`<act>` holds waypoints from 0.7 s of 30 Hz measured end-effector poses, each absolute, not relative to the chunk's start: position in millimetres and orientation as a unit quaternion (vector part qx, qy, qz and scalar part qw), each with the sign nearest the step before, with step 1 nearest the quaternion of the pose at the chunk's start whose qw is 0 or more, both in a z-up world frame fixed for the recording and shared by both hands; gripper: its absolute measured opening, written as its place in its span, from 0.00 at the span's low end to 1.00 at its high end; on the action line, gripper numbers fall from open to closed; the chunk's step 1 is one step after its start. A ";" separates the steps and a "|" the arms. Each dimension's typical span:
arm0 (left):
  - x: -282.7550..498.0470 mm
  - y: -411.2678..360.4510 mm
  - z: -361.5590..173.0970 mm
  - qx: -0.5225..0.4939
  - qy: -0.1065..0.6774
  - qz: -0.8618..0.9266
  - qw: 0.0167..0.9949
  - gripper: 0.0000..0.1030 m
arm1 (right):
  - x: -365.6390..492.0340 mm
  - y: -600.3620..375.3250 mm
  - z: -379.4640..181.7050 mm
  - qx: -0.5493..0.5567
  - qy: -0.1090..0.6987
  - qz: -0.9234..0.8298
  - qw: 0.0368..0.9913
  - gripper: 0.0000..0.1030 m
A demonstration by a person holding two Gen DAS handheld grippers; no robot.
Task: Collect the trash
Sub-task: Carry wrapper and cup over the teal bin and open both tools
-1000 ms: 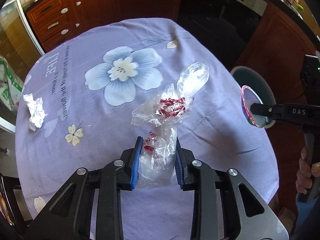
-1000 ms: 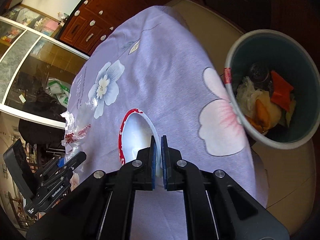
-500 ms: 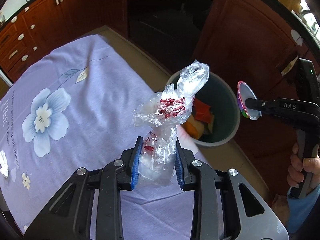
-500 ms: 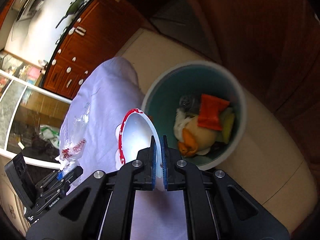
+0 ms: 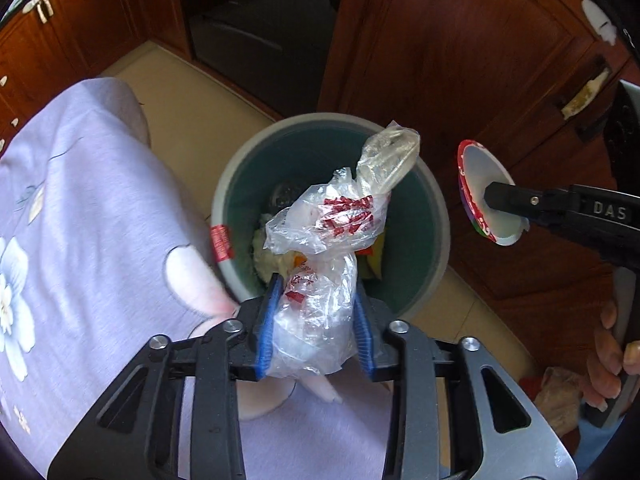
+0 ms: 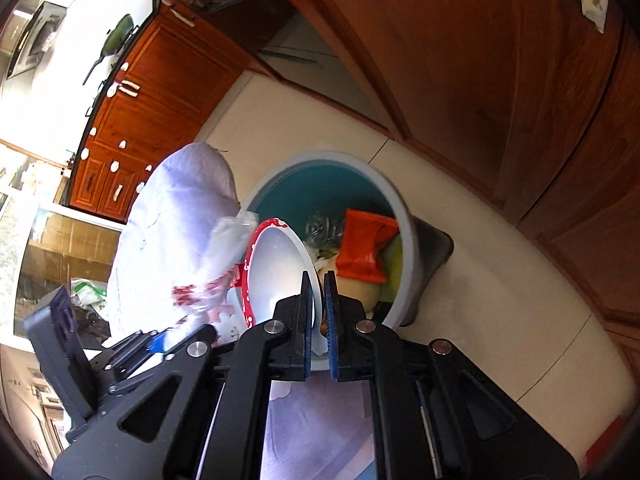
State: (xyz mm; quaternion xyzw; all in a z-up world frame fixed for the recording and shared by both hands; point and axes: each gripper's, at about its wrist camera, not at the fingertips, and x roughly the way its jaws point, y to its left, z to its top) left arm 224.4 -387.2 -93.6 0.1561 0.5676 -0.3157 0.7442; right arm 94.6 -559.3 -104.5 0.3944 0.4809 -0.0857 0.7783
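Now one plastic bag (image 5: 320,264) sits between the left gripper's (image 5: 316,320) just-widening jaws; the right gripper (image 6: 319,312) clamps one paper plate (image 6: 276,276).

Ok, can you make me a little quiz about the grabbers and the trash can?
1. True or false: the trash bin is empty.
2. What does the right gripper pinch? A) a spoon B) a paper plate with a red rim C) a bottle
3. Fill in: the crumpled plastic bag sits between the blue pads of the ___ gripper.

Key:
1. False. Scraps and an orange wrapper already lie inside it.
2. B. The plate's edge is clamped between the nearly shut jaws.
3. Left. Its jaws have just been opening, with the bag between them, above the bin.
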 end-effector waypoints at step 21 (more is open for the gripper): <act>228.7 -373.9 -103.8 0.148 0.566 -0.305 0.751 0.96 | 133.4 -548.9 -129.8 0.384 0.516 -0.083 0.761 0.08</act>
